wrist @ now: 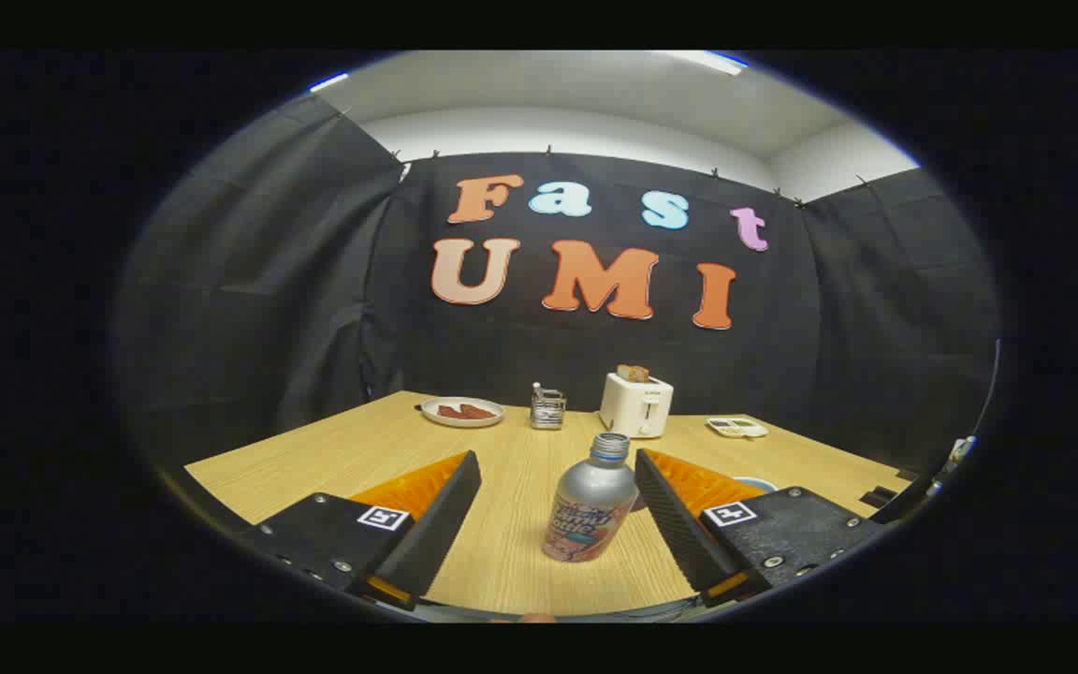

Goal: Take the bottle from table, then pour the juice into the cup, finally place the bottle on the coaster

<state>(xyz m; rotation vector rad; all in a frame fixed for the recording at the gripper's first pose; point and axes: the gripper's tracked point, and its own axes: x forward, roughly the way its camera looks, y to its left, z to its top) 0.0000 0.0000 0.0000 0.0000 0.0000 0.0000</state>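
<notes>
Bottle [592, 510] stands upright on the wooden table [333, 454], near me and between the fingers of my gripper [558, 524], closer to the right finger, and I think I am lined up to grab it. My fingers are wide open and hold nothing, with lots of room on the left side. Far back stand a plate [461, 412], a little metal rack [547, 408] and a toaster [635, 404], well apart from the bottle.
</notes>
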